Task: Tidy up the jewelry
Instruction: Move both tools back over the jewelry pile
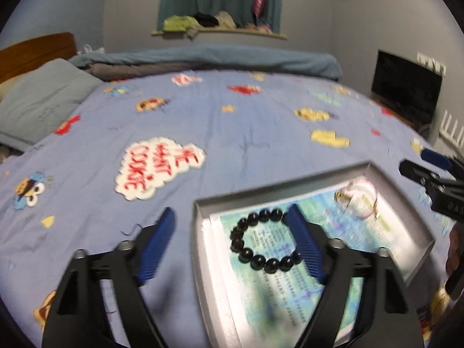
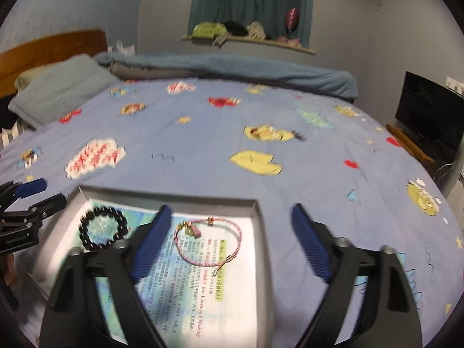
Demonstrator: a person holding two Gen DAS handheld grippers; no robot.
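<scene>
Two bracelets lie in your shallow grey cardboard box [image 2: 258, 211] on printed paper: black round beads [image 1: 262, 242] and pink braided cord [image 2: 208, 242]. Your left gripper [image 1: 232, 221] and right gripper [image 2: 229, 219] gape wide, empty. Blue cartoon bedsheet [image 1: 246, 127] reads "ME WANT COOKIE".

Black bead bracelet [image 1: 262, 242]: glossy, smooth round beads, ahead of left tool [image 1: 232, 245]. Pink cord bracelet [image 2: 207, 240]: woven thread, small metal-looking clasp, between right tool [image 2: 232, 243] fingers. Box [image 1: 200, 232]: matt grey card walls, printed paper sheet [image 2: 203, 290] lining. Tool fingers [image 1: 158, 246]: ribbed blue pads, matt black plastic arms. Bed sheet [image 1: 232, 127]: printed cloth, matt.
</scene>
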